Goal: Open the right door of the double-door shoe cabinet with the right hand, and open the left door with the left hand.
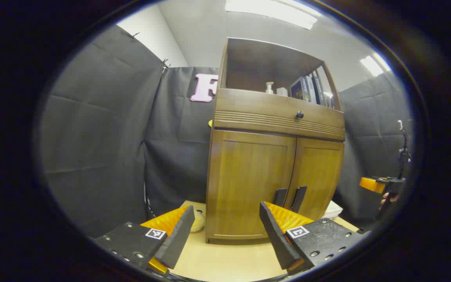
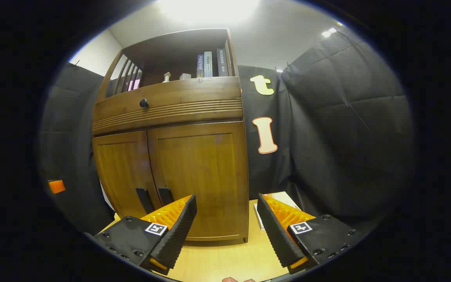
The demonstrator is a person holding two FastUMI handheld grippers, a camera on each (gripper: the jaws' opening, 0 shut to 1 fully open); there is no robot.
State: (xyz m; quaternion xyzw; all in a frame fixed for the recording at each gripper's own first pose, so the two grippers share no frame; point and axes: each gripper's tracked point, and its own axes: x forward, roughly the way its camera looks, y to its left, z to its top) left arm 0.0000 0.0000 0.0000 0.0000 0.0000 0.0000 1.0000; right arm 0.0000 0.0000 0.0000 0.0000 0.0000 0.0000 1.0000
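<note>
Black-curtained booth, shoe cabinet (image 2: 170, 156) upright on wooden table (image 2: 217, 262), doors closed. My left gripper (image 1: 225, 231) and right gripper (image 2: 225, 223) spread, empty. I judge doors stiff, light; hook right handle (image 2: 165, 196), left handle (image 1: 280, 196).

- Your left gripper (image 1: 225, 231) hangs spread, bare table (image 1: 225, 262) between it and the cabinet (image 1: 249, 184).
- Both doors sit flush; their dark handles (image 1: 290, 197) stand side by side, reachable from the front.
- Your right gripper (image 2: 225, 225) faces the right door (image 2: 202, 176), nothing between.
- Booth cloth (image 2: 347, 137) crowds the cabinet's sides.
</note>
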